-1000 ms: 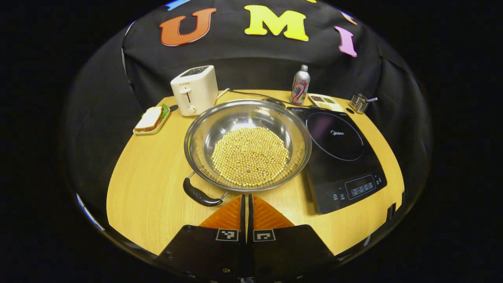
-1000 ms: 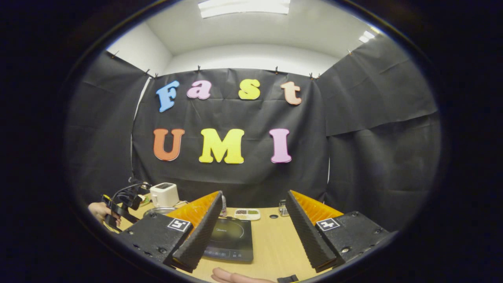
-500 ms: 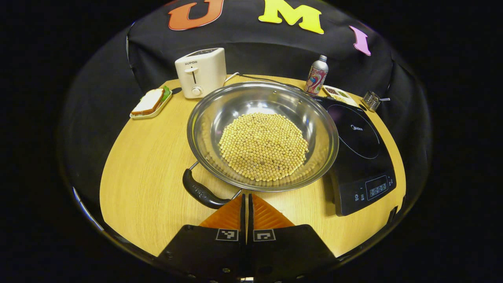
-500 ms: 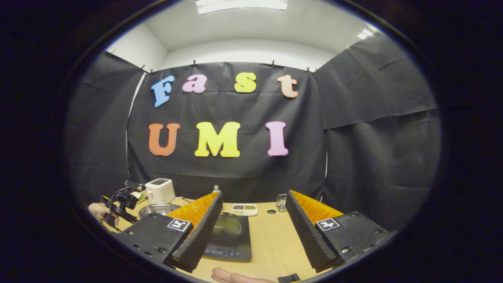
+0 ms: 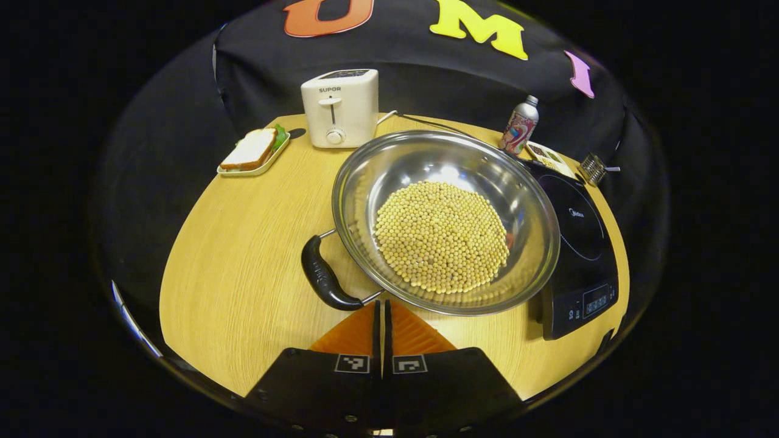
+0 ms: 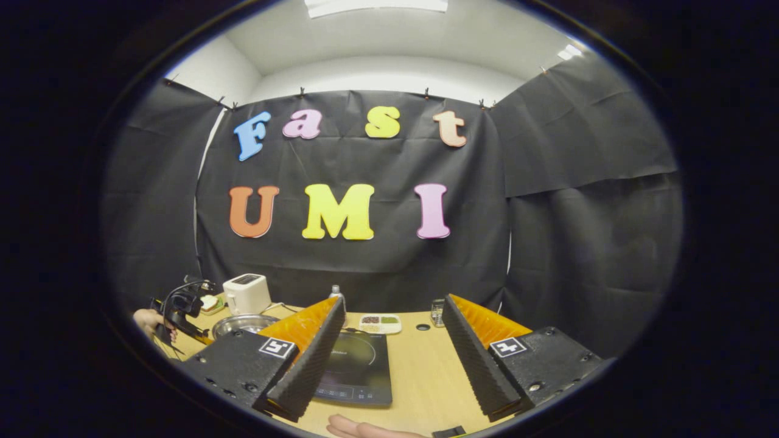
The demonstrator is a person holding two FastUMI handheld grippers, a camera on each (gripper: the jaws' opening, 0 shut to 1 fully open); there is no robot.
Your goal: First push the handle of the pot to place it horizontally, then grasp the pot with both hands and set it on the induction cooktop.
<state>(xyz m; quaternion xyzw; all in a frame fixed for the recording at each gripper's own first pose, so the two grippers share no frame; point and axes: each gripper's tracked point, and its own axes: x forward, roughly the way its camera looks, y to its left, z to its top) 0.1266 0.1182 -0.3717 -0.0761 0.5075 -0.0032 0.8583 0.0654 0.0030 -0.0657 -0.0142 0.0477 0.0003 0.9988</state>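
L gripper (image 5: 382, 316): fingers pressed together, holding nothing, tips just beside the near black handle (image 5: 324, 281) of the pot (image 5: 447, 222). Pot sits on tabletop (image 5: 243, 243), full of beans (image 5: 442, 235), its right rim overlapping the induction cooktop (image 5: 578, 243). R gripper (image 6: 392, 353): fingers wide apart, empty, held up w/ cooktop beyond. Risk: a push too hard or off-centre could slip off the handle, jolt the pot & spill beans, or knock it vs the cooktop edge.

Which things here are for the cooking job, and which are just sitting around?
For the job:
pot of beans
pot handle
cooktop
left hand-held gripper
right hand-held gripper

Just sitting around:
toaster
sandwich
bottle
snack tray
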